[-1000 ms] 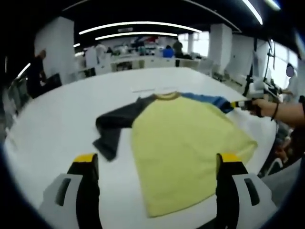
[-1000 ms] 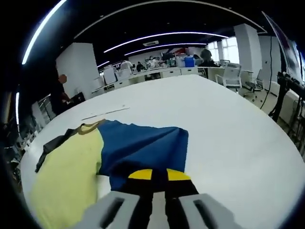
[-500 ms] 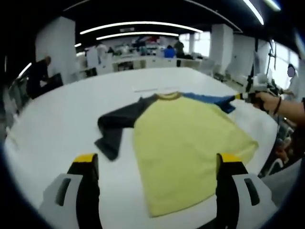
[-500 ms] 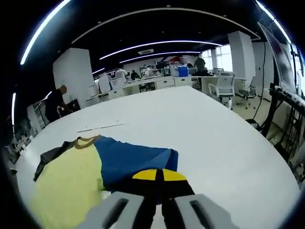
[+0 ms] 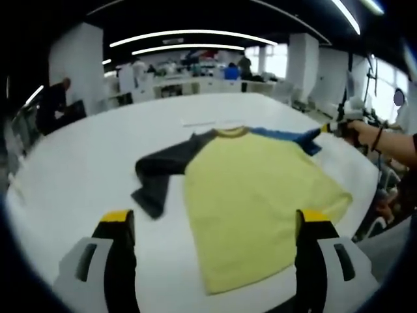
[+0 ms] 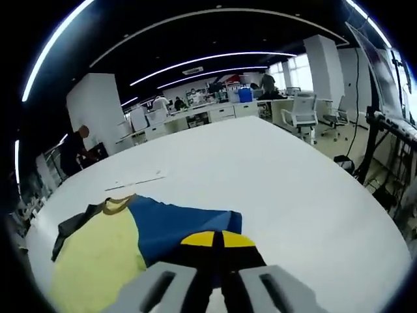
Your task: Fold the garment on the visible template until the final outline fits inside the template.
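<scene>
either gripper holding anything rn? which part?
The right gripper is shut on the cuff end of the blue sleeve of the yellow raglan T-shirt. The left gripper is open and holds nothing.

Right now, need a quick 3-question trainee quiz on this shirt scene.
1. True or false: the right gripper has its jaws shut on the blue sleeve.
2. What colour is the shirt body? A yellow, B red, C white.
3. How do the left gripper jaws stand?

Key: 1 true. 2 A. 3 Open, apart above the white table, holding nothing.
</scene>
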